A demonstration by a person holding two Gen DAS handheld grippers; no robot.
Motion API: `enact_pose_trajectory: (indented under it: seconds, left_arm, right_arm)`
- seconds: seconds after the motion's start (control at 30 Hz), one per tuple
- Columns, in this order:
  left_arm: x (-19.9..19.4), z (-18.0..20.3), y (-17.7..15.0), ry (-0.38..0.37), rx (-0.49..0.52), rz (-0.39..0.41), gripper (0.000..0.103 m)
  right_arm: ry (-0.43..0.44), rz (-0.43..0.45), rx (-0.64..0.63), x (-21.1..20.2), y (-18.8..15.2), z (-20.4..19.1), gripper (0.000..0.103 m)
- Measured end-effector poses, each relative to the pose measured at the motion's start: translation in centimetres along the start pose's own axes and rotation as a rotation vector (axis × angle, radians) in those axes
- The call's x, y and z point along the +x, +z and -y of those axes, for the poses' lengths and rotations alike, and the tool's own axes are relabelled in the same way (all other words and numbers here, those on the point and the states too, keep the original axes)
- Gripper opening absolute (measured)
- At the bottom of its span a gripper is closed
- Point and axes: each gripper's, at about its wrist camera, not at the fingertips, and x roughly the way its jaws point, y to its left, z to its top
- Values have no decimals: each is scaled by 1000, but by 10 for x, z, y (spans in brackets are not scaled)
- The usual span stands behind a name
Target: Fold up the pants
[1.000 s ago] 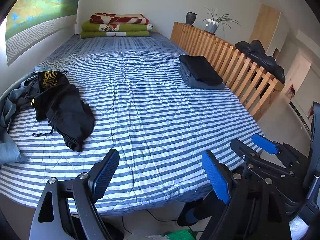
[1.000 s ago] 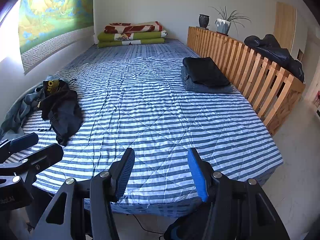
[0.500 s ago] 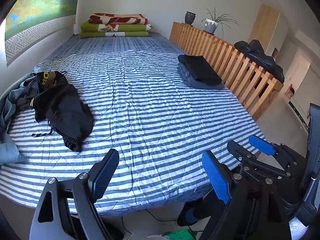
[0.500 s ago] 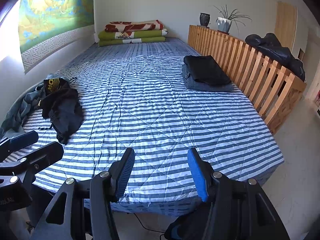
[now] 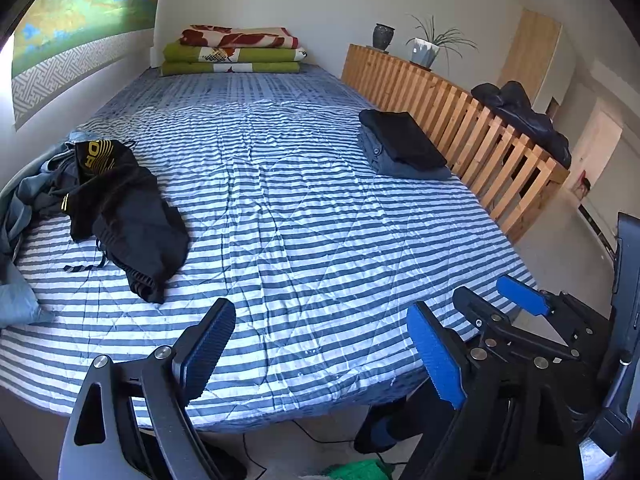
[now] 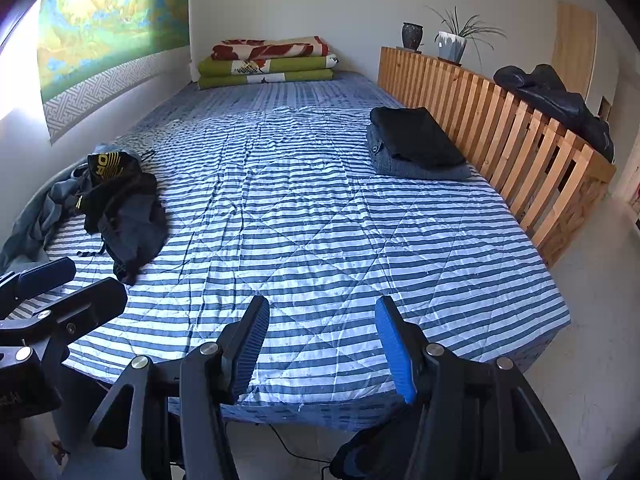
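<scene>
Left wrist view: the black pants [image 5: 120,216] are seen crumpled at the left edge of the striped bed [image 5: 320,220], their long axis running from the gold-lettered end at the far left toward the near edge, slightly rightward. They are partly laid over grey-blue clothes [image 5: 24,200]. The left gripper [image 5: 316,344] is held above the bed's near edge, jaws spread, nothing between them. The right gripper [image 6: 320,340] is likewise spread and empty. Folded garments [image 5: 404,148] are stacked beside the wooden slatted rail [image 5: 480,136].
</scene>
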Motion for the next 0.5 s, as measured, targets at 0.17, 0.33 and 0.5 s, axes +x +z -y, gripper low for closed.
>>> enact_pose_trajectory:
  seconds: [0.17, 0.33, 0.5]
  left_arm:
    - [3, 1, -1, 8, 3, -6, 90]
    - [8, -2, -2, 4, -11, -18, 93]
    - [11, -4, -3, 8, -13, -19, 93]
  right_arm:
    - [3, -8, -2, 2, -1, 0, 51]
    - [7, -14, -5, 4, -1, -1, 51]
    - [13, -32, 3, 10, -4, -1, 51]
